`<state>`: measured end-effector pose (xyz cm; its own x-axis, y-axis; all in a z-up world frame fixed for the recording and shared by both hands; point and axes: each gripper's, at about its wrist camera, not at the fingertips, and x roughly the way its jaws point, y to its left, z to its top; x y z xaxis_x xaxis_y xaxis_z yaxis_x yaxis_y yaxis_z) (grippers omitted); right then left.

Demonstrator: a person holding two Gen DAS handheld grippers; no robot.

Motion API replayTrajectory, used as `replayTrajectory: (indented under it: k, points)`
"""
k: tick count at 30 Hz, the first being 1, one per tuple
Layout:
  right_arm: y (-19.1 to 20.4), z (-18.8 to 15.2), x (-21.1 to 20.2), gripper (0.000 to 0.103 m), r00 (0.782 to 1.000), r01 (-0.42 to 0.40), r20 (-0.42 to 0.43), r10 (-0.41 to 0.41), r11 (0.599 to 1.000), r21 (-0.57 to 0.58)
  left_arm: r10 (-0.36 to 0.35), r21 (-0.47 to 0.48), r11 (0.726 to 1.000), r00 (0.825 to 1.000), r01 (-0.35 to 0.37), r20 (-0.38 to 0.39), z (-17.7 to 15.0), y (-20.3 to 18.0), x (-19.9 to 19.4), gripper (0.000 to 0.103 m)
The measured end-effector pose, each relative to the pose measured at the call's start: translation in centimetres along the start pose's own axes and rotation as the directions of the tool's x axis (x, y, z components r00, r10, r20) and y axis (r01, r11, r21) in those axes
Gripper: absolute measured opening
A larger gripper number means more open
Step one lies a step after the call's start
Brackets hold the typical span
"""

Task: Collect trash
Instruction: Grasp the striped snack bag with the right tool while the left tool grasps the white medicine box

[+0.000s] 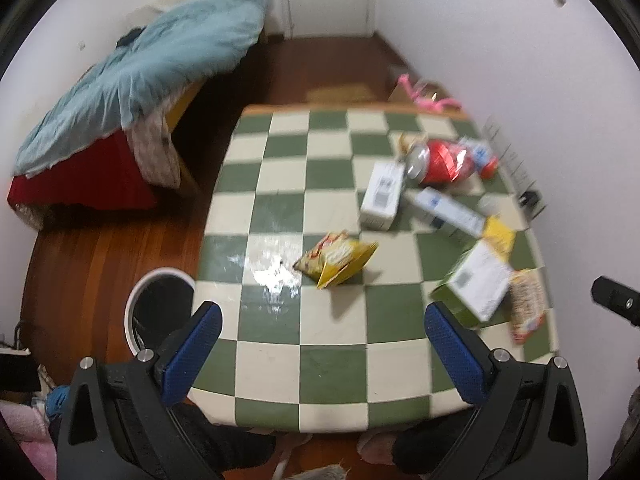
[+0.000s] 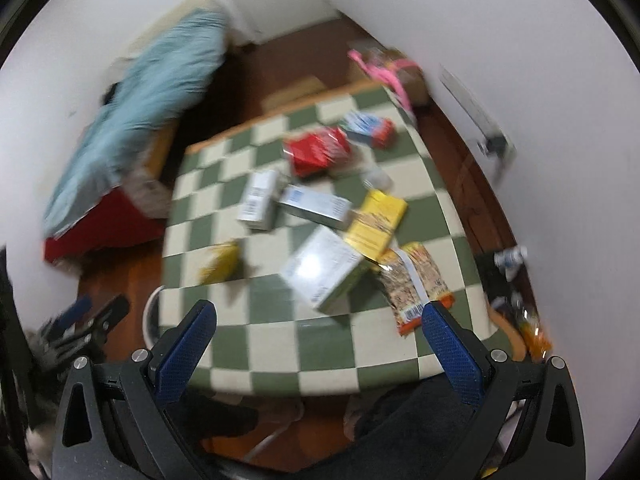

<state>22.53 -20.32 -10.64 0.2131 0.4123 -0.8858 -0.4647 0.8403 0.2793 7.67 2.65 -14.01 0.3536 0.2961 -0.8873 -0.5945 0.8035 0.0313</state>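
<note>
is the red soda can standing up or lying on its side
Lying on its side. The red can rests lengthwise on the checkered table, its silver top facing sideways toward the white box.

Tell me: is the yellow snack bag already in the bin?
No, the yellow snack bag lies on the checkered table, beside the bin.

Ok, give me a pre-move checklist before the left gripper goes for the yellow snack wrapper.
1. Left gripper open and holding nothing: ok.
2. Right gripper open and holding nothing: ok.
3. Yellow snack wrapper lies apart from the other trash: ok.
4. Nothing on the checkered table between the left gripper and the wrapper: ok.
5. Bin on the floor by the table's left edge, mouth open: ok.
6. Room left inside the bin: cannot tell, its inside is dark.
</note>
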Motion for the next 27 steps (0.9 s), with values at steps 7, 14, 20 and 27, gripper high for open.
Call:
replayTrajectory:
  k: [7,14,20,27]
  points:
    - [-5.4,1.3,10.2,0.103,0.984,0.158,-0.095,-0.15,0.985,0.077,0.083,0.084,0.994,0.992,-0.075,-0.096,-0.1,-1.6,7.4,0.103]
    - [-7.6,1.8,18.3,0.103,0.935,0.272,-0.211,-0.285,0.958,-0.09,0.093,0.16,0.985,0.985,-0.069,-0.143,0.4,-4.1,11.3,0.103]
    - [-8.0,1.6,21.7,0.092,0.916,0.28,-0.232,-0.329,0.935,-0.218,0.083,0.191,0.98,0.984,-0.053,-0.156,0.5,-5.6,12.0,0.103]
    - [-8.7,0.5,19.6,0.065,0.929,0.245,-0.236,-0.284,0.952,-0.183,-0.057,0.291,0.952,0.991,0.092,-0.125,2.0,-9.6,8.2,0.103]
